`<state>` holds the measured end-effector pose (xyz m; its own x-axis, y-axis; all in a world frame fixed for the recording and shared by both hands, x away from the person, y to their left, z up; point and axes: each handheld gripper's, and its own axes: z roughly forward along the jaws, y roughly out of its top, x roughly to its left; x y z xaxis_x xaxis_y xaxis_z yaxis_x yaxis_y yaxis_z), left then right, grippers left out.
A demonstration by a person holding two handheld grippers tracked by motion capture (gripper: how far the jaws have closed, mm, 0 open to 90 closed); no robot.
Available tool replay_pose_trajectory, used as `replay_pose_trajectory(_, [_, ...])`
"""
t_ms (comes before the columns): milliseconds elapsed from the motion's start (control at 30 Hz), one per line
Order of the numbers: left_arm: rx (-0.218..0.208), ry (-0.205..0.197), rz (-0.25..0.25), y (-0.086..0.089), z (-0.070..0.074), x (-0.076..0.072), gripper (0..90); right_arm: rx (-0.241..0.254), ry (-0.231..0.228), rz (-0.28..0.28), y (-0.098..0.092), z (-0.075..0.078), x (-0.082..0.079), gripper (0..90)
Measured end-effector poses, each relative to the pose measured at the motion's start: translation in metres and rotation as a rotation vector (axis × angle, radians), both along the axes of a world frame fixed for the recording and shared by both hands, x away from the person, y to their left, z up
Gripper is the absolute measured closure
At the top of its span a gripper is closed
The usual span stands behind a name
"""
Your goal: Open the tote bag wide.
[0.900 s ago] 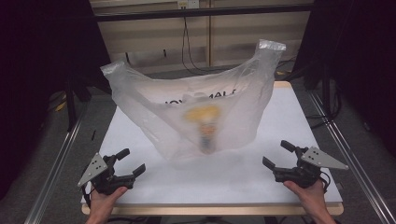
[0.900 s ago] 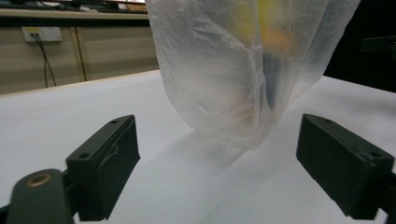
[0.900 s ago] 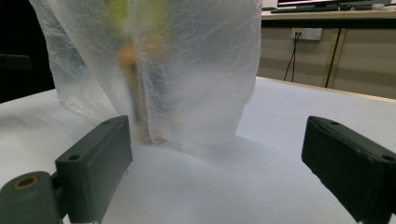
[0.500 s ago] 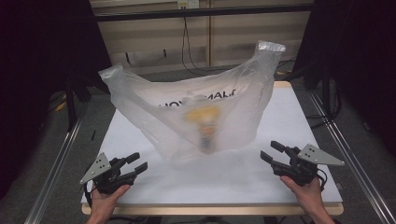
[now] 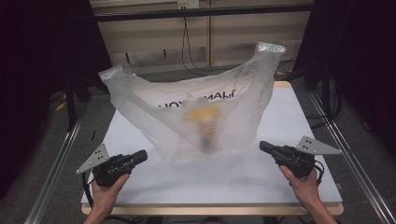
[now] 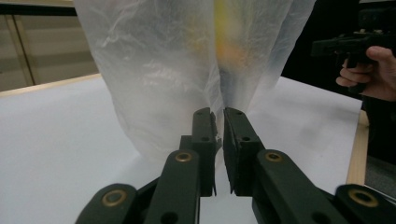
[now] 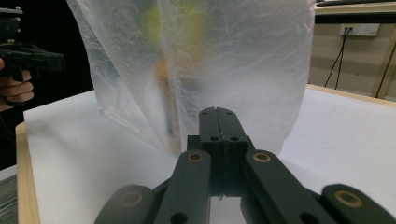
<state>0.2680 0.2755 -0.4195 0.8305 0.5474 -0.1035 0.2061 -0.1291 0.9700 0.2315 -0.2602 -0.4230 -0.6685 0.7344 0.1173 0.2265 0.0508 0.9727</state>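
Observation:
A translucent white plastic bag (image 5: 187, 109) stands upright in the middle of the white table (image 5: 243, 177), its two handles sticking up. Inside it a blurred yellow and orange object (image 5: 205, 122) shows through the film. My left gripper (image 5: 139, 157) rests at the front left, short of the bag, shut with nothing in it. At the front right my right gripper (image 5: 263, 146) is also shut and empty, pointing at the bag's right side. In the left gripper view the bag (image 6: 187, 70) rises just beyond the left gripper (image 6: 218, 115). In the right gripper view the bag (image 7: 224, 60) stands just past the right gripper (image 7: 218, 112).
The table has a wooden edge (image 5: 210, 209) at the front and metal rails (image 5: 56, 168) along both sides. Cables hang on the back wall (image 5: 187, 42). The right hand and its gripper (image 6: 348, 44) show far off in the left gripper view.
Both grippers were open and have now shut on nothing. The bag has not moved.

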Motion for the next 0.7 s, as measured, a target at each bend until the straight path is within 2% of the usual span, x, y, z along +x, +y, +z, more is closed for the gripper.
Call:
replay_pose_trajectory(100, [-0.006,-0.012,-0.007,-0.002,0.005,0.001,88.5,-0.005,0.006,0.014,0.002,0.005,0.002,90.0])
replay_pose_trajectory(133, [-0.021,-0.013,-0.006,-0.004,0.007,0.001,89.1,-0.003,0.01,0.02,0.003,0.007,0.002,90.0])
replay_pose_trajectory(167, [-0.027,-0.019,-0.023,-0.005,0.01,0.001,90.0,-0.007,0.017,0.03,0.005,0.01,0.003,90.0])
replay_pose_trajectory(200, [-0.012,-0.039,-0.013,-0.006,0.014,0.0,90.0,-0.019,0.015,0.037,0.009,0.016,0.004,90.0])
replay_pose_trajectory(233, [-0.024,-0.041,-0.028,-0.008,0.017,0.0,90.0,-0.019,0.015,0.037,0.009,0.016,0.004,90.0])
replay_pose_trajectory(267, [-0.017,-0.056,-0.022,-0.009,0.022,0.0,90.0,-0.025,0.014,0.044,0.011,0.019,0.004,90.0])
replay_pose_trajectory(300, [-0.03,-0.064,-0.053,-0.009,0.026,0.002,90.0,-0.031,0.008,0.048,0.013,0.024,0.004,90.0])
replay_pose_trajectory(367, [-0.049,-0.067,-0.058,-0.011,0.034,0.002,90.0,-0.025,0.004,0.048,0.015,0.031,0.005,90.0])
replay_pose_trajectory(400, [-0.034,-0.084,-0.059,-0.012,0.042,0.003,90.0,-0.016,-0.004,0.056,0.017,0.039,0.008,90.0])
replay_pose_trajectory(500, [-0.04,-0.098,-0.06,-0.012,0.05,0.005,90.0,0.0,-0.017,0.061,0.018,0.047,0.013,90.0])
replay_pose_trajectory(533, [-0.035,-0.11,-0.047,-0.011,0.053,0.006,90.0,0.01,-0.034,0.064,0.018,0.057,0.018,90.0])
replay_pose_trajectory(633, [-0.078,-0.119,-0.039,-0.007,0.062,0.011,90.0,0.025,-0.043,0.063,0.018,0.063,0.023,90.0])
replay_pose_trajectory(700, [-0.081,-0.128,-0.028,-0.005,0.067,0.013,90.0,0.03,-0.056,0.062,0.018,0.071,0.026,90.0])
